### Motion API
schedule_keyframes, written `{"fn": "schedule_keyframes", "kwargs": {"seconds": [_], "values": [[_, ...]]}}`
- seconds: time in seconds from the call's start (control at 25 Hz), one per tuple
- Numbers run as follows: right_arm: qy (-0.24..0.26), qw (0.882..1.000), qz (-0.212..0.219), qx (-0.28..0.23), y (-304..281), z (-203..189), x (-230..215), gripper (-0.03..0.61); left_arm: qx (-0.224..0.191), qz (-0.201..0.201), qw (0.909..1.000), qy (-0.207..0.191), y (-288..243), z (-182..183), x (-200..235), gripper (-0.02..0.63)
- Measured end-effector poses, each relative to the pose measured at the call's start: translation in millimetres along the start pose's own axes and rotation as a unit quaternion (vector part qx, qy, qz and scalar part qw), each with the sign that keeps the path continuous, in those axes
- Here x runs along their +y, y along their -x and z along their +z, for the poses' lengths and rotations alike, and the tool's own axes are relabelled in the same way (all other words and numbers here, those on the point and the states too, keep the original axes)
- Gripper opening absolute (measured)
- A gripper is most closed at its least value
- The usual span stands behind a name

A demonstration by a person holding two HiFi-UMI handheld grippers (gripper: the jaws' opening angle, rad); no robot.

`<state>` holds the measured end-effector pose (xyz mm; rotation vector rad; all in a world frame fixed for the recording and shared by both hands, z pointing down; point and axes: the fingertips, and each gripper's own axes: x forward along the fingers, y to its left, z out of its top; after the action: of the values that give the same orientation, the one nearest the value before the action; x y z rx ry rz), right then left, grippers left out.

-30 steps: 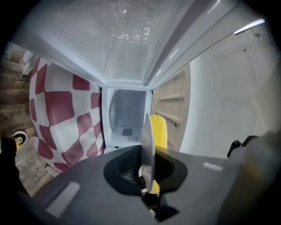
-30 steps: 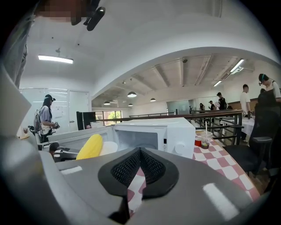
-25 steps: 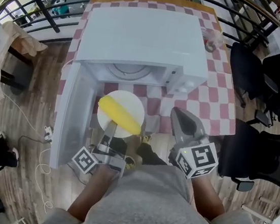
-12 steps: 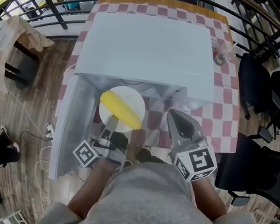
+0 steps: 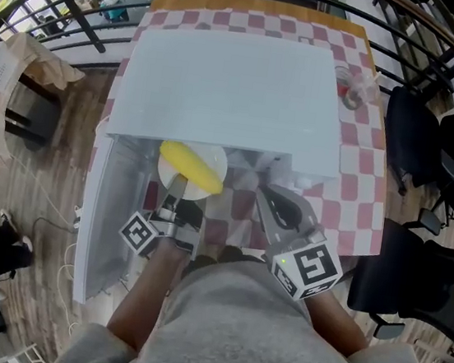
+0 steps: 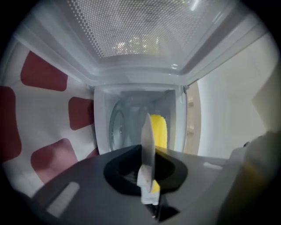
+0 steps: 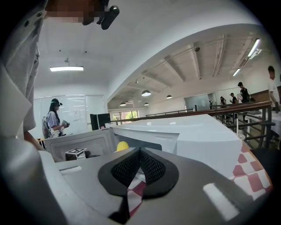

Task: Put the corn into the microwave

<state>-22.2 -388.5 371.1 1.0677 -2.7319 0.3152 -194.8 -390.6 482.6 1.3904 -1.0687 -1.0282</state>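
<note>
A yellow corn cob (image 5: 186,168) lies on a small white plate (image 5: 209,164). My left gripper (image 5: 175,194) is shut on the plate's near rim. Plate and corn sit at the mouth of the white microwave (image 5: 231,86), their far part hidden under its top. In the left gripper view the plate (image 6: 146,145) stands edge-on between the jaws, with the corn (image 6: 159,131) beside it and the glass turntable (image 6: 117,132) behind. My right gripper (image 5: 278,207) hovers shut and empty just right of the opening. In the right gripper view (image 7: 139,152) the corn's tip (image 7: 122,146) shows inside the opening.
The microwave door (image 5: 101,201) hangs open to the left. The red-and-white checked cloth (image 5: 360,165) covers the table, with a small round object (image 5: 351,87) at the back right. Black chairs (image 5: 440,138) stand to the right. A railing runs behind, and a person (image 7: 55,118) stands far off.
My left gripper has carried the plate with the corn forward, from in front of the microwave to under its top edge. My right gripper has shifted a little toward the opening.
</note>
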Motion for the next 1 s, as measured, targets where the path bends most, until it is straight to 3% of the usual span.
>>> {"fn": "schedule_keyframes", "kwargs": {"seconds": [1.0], "values": [[-0.014,1.000,0.011,-0.012,-2.1,2.5,-12.2,-0.002,-0.022,0.094,0.9953,0.009,-44.6,16.6,69.8,0.031]]}}
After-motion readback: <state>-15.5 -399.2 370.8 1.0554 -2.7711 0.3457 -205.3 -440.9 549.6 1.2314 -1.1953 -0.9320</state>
